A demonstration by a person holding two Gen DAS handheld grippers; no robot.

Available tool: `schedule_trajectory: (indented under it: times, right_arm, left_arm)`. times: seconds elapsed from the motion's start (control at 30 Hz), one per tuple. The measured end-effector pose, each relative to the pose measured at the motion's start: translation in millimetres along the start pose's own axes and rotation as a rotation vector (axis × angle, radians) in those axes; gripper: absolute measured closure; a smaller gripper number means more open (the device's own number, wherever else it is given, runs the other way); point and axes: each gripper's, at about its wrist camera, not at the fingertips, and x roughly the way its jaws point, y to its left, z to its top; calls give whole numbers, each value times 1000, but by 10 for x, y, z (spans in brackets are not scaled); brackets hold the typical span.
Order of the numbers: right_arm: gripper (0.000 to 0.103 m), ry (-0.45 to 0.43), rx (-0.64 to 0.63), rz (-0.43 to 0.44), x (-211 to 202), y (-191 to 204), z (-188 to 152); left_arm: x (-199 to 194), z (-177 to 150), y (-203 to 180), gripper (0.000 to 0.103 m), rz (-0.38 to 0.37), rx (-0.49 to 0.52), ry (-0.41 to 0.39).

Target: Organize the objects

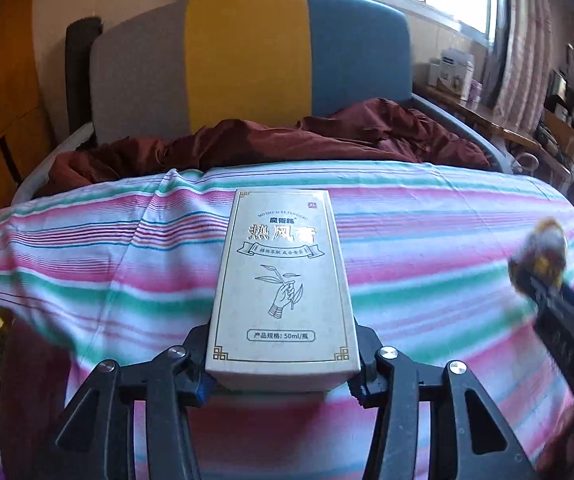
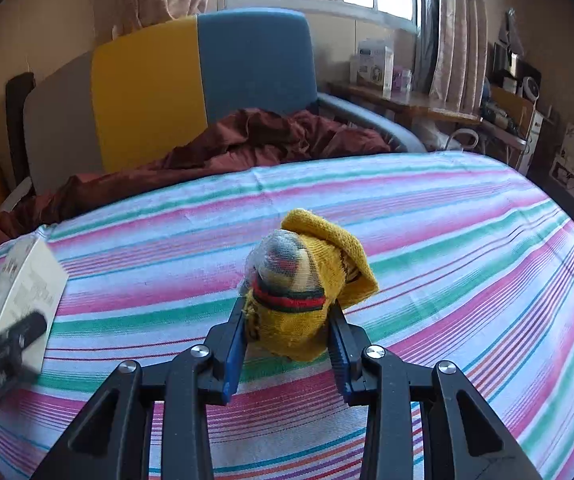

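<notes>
1. The left gripper [image 1: 281, 376] is clamped on the near end of a cream box [image 1: 281, 280], one finger on each side. The box juts forward over the striped sheet [image 1: 87, 264], printed face up.
2. The box is tall and narrow, with gold Chinese lettering, a line drawing of a hand holding a sprig, and a thin gold border.
3. The right gripper [image 2: 287, 332] is clamped on a rolled yellow sock [image 2: 307, 280], which bulges forward between its blue pads [image 2: 234, 354] above the sheet.
4. The sock is mustard knit with a red-and-green band, a pale striped patch on top.
5. Behind lie a maroon quilt [image 2: 247, 140] and a grey, yellow and blue headboard [image 2: 147, 92].
</notes>
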Motion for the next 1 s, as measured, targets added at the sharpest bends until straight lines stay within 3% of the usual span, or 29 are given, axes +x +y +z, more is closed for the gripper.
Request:
schedule_trajectory:
  times: [0.2,0.53,0.73,1.0]
  right_arm:
    - [66,-37,-24,10,-202,66,-58]
    - [66,-51,-22,27,-573,141,-306]
    - [66,-67,-72,28,-762,289,-454]
    - [66,-61,-129,9,-828,425,-542]
  left_arm:
    - [-326,-238,-31,52,12,43,-68]
    - [-794,-602,77,52,-33,56,-124]
    - [-1196,-705,216,52,-160,20,-130]
    - [-1606,-813,561,52,-223,-13,-136]
